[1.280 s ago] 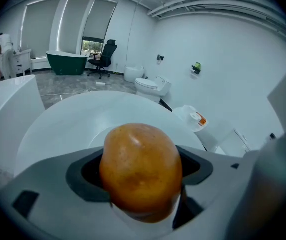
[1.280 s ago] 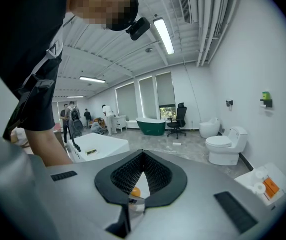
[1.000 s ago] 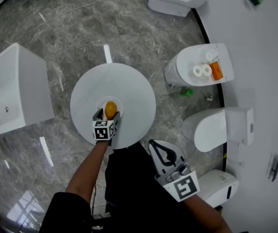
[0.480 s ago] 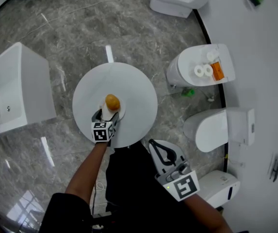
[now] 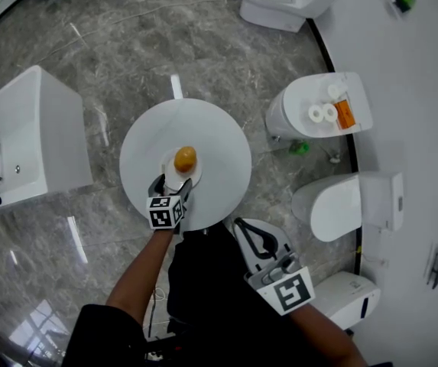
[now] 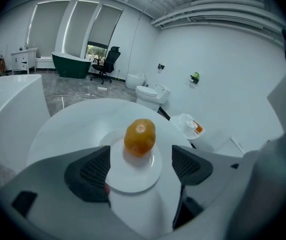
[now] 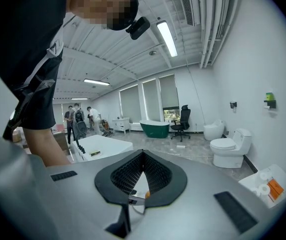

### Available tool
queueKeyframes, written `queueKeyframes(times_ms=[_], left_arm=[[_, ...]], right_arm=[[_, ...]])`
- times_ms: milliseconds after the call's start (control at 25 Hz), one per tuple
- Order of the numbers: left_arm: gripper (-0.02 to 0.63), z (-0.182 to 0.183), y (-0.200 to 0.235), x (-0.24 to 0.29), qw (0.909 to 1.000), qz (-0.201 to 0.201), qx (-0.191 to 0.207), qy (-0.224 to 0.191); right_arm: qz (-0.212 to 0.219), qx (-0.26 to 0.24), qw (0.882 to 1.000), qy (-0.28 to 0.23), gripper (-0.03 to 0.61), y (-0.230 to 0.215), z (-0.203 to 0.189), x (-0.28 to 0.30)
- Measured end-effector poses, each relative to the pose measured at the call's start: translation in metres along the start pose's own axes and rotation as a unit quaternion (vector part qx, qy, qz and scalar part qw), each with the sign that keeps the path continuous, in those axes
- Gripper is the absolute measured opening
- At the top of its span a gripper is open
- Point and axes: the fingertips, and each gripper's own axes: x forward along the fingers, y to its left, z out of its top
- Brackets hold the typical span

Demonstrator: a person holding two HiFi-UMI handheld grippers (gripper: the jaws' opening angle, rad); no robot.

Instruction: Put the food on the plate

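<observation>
Fingers [image 6: 90,173] of the left gripper [image 6: 139,168] stand wide apart, empty, flanking the plate [image 6: 133,176] so the orange food [image 6: 140,137] rests free on it, mid-bench [image 6: 73,129]. Right gripper [image 7: 142,176] fingers are pressed together, empty, parked clear.

The person's bare left forearm [image 5: 138,270] is reaching forward, holding the grey two-jaw left gripper [image 5: 171,188] with its black-padded jaws standing wide apart. The matching grey right gripper [image 5: 255,239] is hanging close to the dark-clothed torso [image 5: 203,281], its jaws pressing together.
</observation>
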Motion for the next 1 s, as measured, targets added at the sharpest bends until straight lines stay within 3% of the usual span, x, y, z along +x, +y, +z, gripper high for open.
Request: queueKeyframes(times_ms=[600, 1000], left_arm=[[0.374, 0.014, -0.022, -0.067, 0.9991, -0.019, -0.008, -0.036], [0.373, 0.049, -0.054, -0.130, 0.9937, -0.030, 0.006, -0.108]], right_arm=[[0.016, -0.005, 0.999, -0.030, 0.005, 0.028, 0.022, 0.001], [0.010, -0.006, 0.998, -0.055, 0.005, 0.037, 0.038, -0.017]])
